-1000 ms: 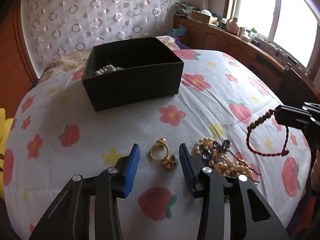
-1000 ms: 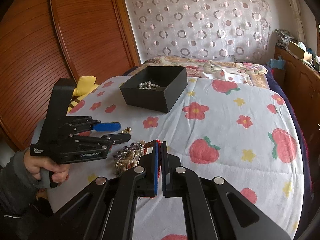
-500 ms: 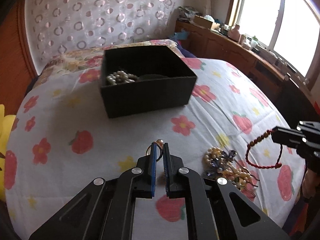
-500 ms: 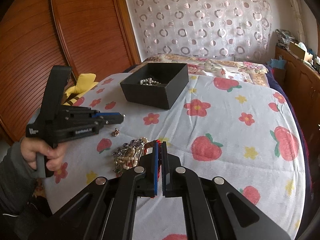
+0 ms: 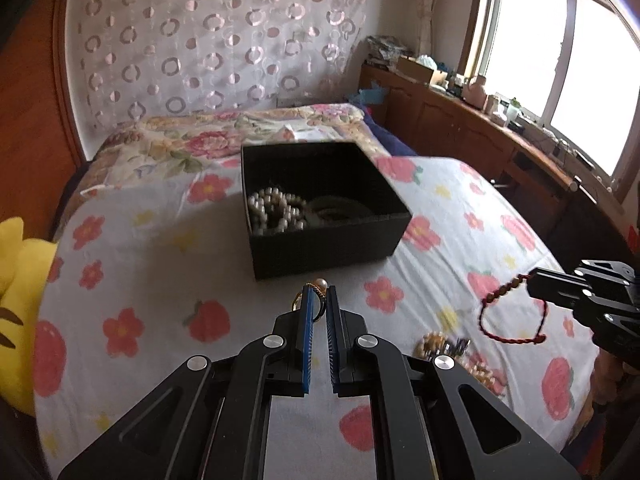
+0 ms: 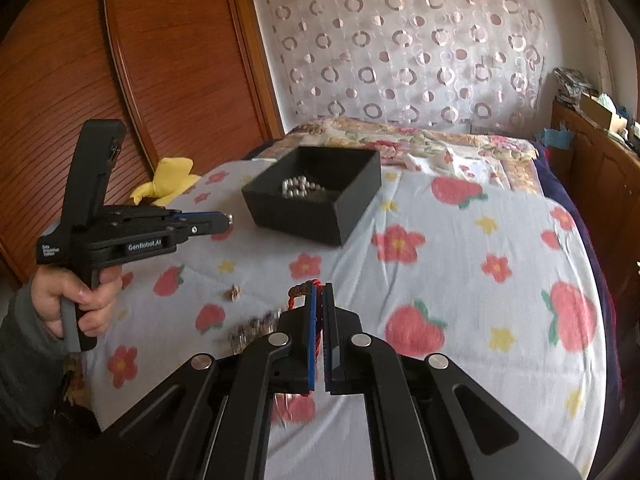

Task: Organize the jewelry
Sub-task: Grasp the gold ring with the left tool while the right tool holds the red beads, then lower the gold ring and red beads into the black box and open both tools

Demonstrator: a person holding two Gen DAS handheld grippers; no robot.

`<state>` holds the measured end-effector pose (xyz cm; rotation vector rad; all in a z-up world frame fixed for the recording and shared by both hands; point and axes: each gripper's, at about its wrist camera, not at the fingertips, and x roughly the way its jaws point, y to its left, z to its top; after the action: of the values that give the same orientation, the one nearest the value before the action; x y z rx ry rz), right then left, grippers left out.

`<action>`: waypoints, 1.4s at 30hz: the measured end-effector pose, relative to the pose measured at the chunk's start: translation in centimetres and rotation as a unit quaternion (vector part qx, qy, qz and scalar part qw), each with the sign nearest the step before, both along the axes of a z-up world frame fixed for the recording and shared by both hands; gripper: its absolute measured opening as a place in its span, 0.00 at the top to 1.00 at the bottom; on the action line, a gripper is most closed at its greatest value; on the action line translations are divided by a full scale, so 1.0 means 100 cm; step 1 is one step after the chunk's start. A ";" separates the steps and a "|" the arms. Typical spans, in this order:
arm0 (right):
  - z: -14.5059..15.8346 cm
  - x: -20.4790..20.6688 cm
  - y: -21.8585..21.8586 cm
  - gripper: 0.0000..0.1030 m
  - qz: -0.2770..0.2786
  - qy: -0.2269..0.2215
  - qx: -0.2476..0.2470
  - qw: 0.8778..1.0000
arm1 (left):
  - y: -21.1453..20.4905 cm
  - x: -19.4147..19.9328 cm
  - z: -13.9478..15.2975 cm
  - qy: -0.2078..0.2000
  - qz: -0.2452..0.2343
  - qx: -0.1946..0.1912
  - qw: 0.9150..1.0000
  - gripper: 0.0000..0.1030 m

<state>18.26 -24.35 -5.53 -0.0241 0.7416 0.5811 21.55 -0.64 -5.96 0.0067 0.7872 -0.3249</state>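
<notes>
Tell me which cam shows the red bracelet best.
Left wrist: the red bracelet hangs as a full loop from the right gripper, side-on against the bedsheet. The right wrist view shows only beads and cord poking out between its own closed fingers.

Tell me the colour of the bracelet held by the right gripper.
Dark red cord with brown beads; the bracelet hanging from the right gripper shows best in the left wrist view.

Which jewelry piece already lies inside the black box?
The white pearl strand lies inside the black cardboard box; the gold pearl-topped ring and red cord bracelet hang clamped in grippers.
</notes>
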 end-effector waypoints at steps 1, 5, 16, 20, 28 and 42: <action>0.003 0.004 0.002 0.97 0.002 -0.003 0.000 1.000 | 0.000 0.002 0.003 -0.004 0.000 0.000 1.000 0.95; 0.016 0.025 0.015 0.97 0.010 -0.018 -0.002 1.000 | -0.001 0.015 0.016 -0.019 -0.002 -0.002 1.000 0.95; 0.030 0.086 0.041 0.97 0.023 -0.028 0.001 0.999 | -0.005 0.059 0.031 -0.030 -0.005 0.002 1.000 0.95; 0.030 0.105 0.047 0.97 0.026 -0.029 0.001 0.999 | -0.003 0.073 0.025 -0.023 -0.005 0.003 1.000 0.95; 0.017 0.137 0.058 0.97 0.032 -0.014 0.001 0.999 | 0.004 0.090 0.017 -0.014 -0.004 -0.006 1.000 0.94; 0.004 0.153 0.074 0.86 0.043 -0.004 -0.007 0.999 | 0.011 0.084 0.020 -0.034 0.007 0.008 0.999 0.69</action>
<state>33.51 -16.96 -5.10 -0.0714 0.7404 0.6582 29.97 0.44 -3.92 0.0270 0.7217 -0.3029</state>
